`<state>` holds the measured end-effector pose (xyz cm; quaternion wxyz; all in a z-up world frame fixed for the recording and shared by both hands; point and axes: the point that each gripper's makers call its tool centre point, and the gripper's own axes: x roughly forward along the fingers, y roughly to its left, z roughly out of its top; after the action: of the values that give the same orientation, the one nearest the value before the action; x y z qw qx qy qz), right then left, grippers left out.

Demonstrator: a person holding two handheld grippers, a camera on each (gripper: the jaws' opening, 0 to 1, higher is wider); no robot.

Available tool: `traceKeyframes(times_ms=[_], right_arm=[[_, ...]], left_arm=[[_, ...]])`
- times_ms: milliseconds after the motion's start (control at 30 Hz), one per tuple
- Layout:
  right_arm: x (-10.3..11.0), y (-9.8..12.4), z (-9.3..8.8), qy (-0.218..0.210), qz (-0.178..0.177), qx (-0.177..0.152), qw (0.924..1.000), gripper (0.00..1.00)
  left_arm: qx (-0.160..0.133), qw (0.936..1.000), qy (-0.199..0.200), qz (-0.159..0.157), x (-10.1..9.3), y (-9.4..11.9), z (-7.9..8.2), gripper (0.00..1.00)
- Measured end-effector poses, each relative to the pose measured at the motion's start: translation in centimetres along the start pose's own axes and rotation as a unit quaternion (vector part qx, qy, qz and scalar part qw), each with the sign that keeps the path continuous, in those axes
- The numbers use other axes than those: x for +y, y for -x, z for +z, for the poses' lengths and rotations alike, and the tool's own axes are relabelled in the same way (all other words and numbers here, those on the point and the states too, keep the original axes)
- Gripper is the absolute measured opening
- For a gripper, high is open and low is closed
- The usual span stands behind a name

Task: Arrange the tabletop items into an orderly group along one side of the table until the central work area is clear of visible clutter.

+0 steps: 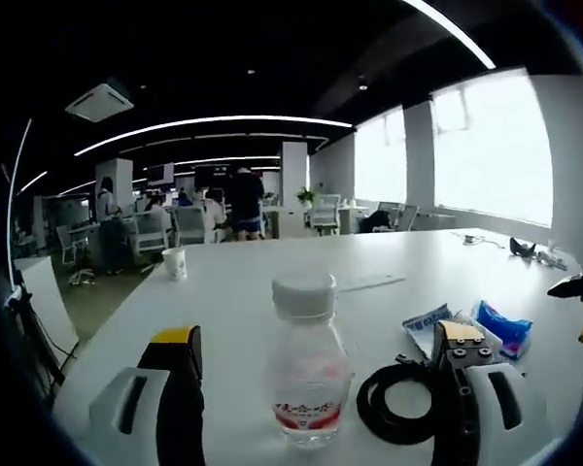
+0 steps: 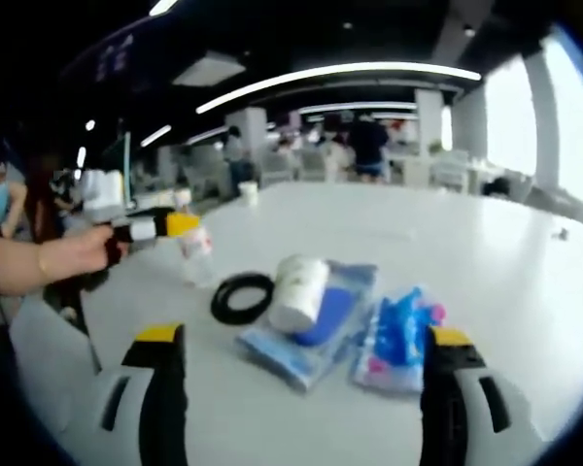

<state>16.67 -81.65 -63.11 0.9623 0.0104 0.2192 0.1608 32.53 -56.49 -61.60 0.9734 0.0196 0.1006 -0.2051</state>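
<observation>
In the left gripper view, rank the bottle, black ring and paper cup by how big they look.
1. Bottle, nearest the camera, so that adds to it.
2. Black ring.
3. Paper cup, far back, so possibly just distance.

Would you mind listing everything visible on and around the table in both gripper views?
Water bottle: one, clear with white cap, between the left gripper's jaws.
Black ring: one, black, on the table beside the bottle.
White roll: one, white, lying on a blue packet.
Blue packets: at least two, blue, right of the ring.
Paper cup: one, white, far side of the table.
Table: one, white.
People: several, dark clothes, standing at desks in the background.
Left gripper: open, yellow-tipped jaws either side of the bottle.
Right gripper: open, above the packets.
Hand: one, holding the left gripper.
</observation>
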Motion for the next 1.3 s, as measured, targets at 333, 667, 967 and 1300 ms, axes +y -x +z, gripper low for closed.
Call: traceKeyframes(times_ms=[333, 667, 967, 1300], right_arm=[[-0.4, 0.4, 0.0, -0.001, -0.010, -0.001, 1.0000, 1.00], [-0.6, 0.4, -0.2, 0.001, -0.012, 0.003, 0.9999, 1.00], [-0.6, 0.4, -0.4, 0.006, -0.013, 0.008, 0.9999, 1.00], [-1.0, 0.5, -0.9, 0.002, -0.018, 0.013, 0.9998, 1.00]], left_arm=[[0.006, 0.9999, 0.005, 0.008, 0.6, -0.3, -2.0, 0.84], [0.013, 0.9998, 0.007, 0.011, 0.4, -0.6, -3.5, 0.65], [0.018, 0.9997, 0.003, 0.018, 0.1, -0.9, -4.4, 0.46], [0.020, 0.9996, -0.001, 0.021, 0.1, -1.1, -4.8, 0.41]])
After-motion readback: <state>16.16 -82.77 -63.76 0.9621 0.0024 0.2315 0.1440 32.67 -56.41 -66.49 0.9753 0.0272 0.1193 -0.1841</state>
